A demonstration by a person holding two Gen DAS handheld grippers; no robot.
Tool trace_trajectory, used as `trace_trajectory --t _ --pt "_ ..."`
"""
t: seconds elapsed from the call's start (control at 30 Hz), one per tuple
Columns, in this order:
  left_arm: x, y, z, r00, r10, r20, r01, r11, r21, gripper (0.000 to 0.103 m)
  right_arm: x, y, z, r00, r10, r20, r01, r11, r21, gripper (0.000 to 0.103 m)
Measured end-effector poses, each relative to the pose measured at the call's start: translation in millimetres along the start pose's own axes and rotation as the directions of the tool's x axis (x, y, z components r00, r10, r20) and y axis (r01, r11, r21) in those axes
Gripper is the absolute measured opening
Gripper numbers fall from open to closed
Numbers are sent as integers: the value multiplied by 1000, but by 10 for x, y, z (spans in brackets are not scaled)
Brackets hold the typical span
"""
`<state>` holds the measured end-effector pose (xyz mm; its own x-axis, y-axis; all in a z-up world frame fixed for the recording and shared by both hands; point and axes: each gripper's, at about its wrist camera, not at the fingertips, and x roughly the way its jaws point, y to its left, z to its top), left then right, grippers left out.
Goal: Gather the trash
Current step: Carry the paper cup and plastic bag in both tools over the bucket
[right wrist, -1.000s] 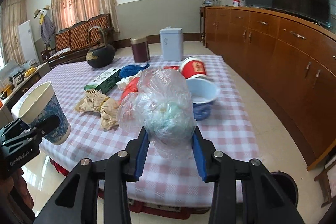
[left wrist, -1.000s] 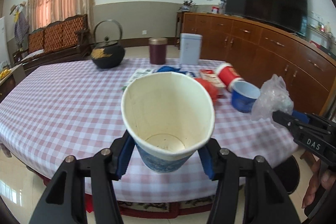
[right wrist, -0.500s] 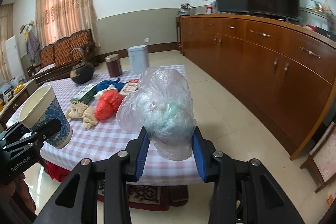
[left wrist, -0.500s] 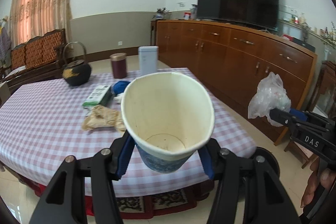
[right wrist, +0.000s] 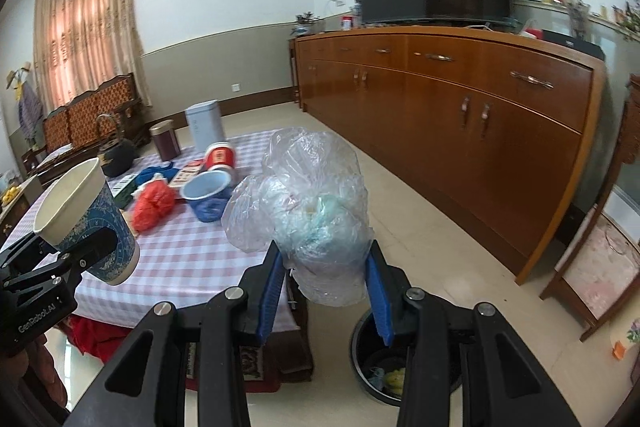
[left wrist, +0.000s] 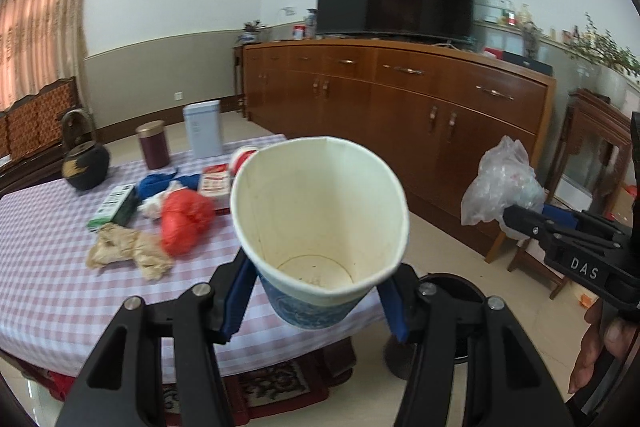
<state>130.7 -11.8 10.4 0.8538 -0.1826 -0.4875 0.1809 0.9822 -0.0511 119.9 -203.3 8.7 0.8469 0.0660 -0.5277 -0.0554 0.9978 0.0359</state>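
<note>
My left gripper (left wrist: 318,297) is shut on a blue-patterned paper cup (left wrist: 320,215), squeezed oval, its empty white inside facing the camera. The right wrist view shows the same paper cup (right wrist: 86,223) at its left edge. My right gripper (right wrist: 324,283) is shut on a crumpled clear plastic bag (right wrist: 310,211), and that plastic bag (left wrist: 500,183) hangs at the right of the left wrist view. A black trash bin (right wrist: 404,363) stands on the floor below the right gripper, with some rubbish inside. Both grippers hang past the table's near corner.
The checked table (left wrist: 52,259) holds a red plastic bag (left wrist: 184,223), crumpled brown paper (left wrist: 128,251), a green box (left wrist: 116,207), blue cloth, a blue bowl (right wrist: 206,193), a red tub, jars and a black kettle. A long wooden sideboard (right wrist: 460,131) with a TV lines the right wall.
Both grippers have swung to the right and away from the table with their loads still held. The table has slid to the left in both views and the floor bin has come into sight.
</note>
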Motion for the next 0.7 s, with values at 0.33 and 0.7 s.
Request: trace_trajectory --t 0.33,0.7 --pt "234 -538 -12 994 -106 -35 108 993 52 57 -113 -567 -170 995 -92 -27 94 994 55 42" --pt "543 -1065 -199 970 -219 -104 228 970 87 57 -7 -1044 -434 986 -140 -88 149 984 96 42"
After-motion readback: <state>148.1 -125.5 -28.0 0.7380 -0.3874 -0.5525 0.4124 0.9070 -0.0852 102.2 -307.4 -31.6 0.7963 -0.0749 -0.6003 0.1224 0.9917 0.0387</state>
